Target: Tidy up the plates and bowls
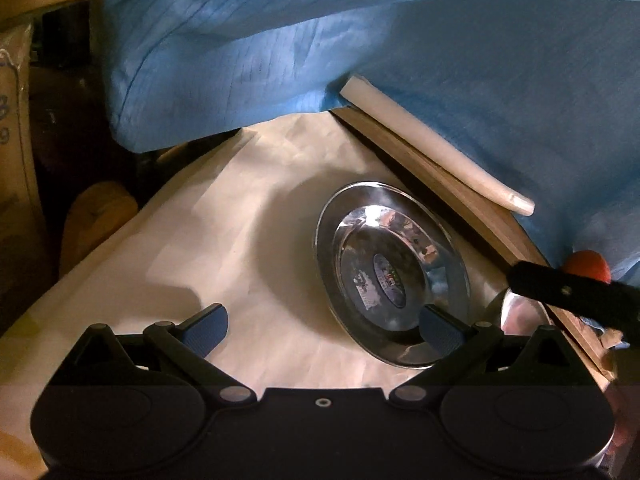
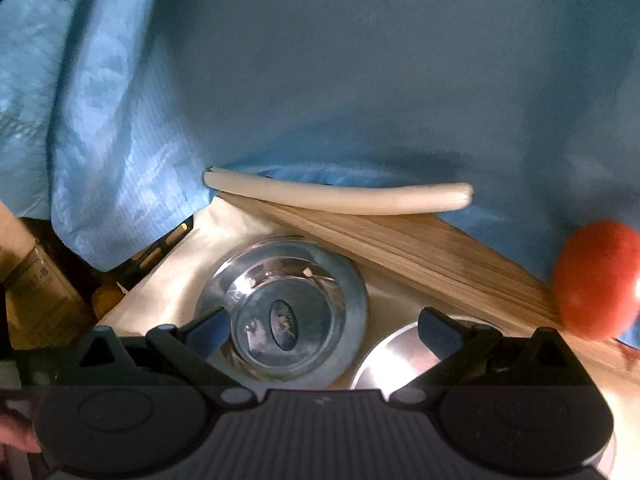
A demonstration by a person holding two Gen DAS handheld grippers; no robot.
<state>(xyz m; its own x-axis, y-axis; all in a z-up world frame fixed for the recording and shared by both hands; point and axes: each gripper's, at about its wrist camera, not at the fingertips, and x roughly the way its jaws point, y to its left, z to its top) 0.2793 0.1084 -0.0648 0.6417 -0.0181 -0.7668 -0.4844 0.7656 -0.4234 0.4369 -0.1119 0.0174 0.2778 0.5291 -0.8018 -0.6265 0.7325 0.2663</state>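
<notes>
Both claws stood wide open and held nothing. Left claw [image 1: 324, 326] hovered over the paper-covered table [image 1: 248, 240], its right finger above the near rim of a steel plate [image 1: 394, 276] with a bowl [image 1: 384, 268] seated in it. Right claw [image 2: 324, 330] faced that same stack [image 2: 282, 308], with a second steel bowl [image 2: 400, 354] near and to the right. Beyond lay a wooden board [image 2: 420, 248], a white tube [image 2: 336, 196], and a red ball [image 2: 600, 284]. Judged step: approach. Next, the right claw should close on the loose bowl's rim and lift it onto the stack.
</notes>
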